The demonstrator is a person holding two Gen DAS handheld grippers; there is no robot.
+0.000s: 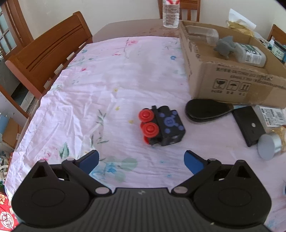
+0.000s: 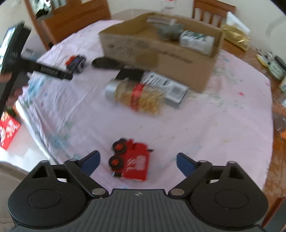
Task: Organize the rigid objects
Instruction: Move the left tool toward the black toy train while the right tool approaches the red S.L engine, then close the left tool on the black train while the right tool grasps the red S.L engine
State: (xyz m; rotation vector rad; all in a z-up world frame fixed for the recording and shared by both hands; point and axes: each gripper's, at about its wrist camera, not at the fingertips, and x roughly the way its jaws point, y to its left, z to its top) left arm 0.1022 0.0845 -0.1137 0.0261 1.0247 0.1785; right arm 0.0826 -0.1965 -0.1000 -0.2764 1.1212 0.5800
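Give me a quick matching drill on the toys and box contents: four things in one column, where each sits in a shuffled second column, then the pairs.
Things:
1. black toy train with red wheels
2. red toy truck
3. grey toy animal
4. gold-wrapped jar

Places:
A. inside the cardboard box
B. on its side on the cloth, beside the box
C. ahead of the open left tool
D. between the open right tool's fingers, untouched

Pairs: 1-C, 2-D, 3-A, 4-B

Place: I'm working in a home dining room.
Table (image 1: 110, 32): I see a floral pink cloth (image 1: 107, 85) over it.
Seating: wooden dining chairs (image 1: 48, 53) around it.
Clutter: water bottle (image 1: 170, 14), cardboard box (image 1: 223, 75) of household bits.
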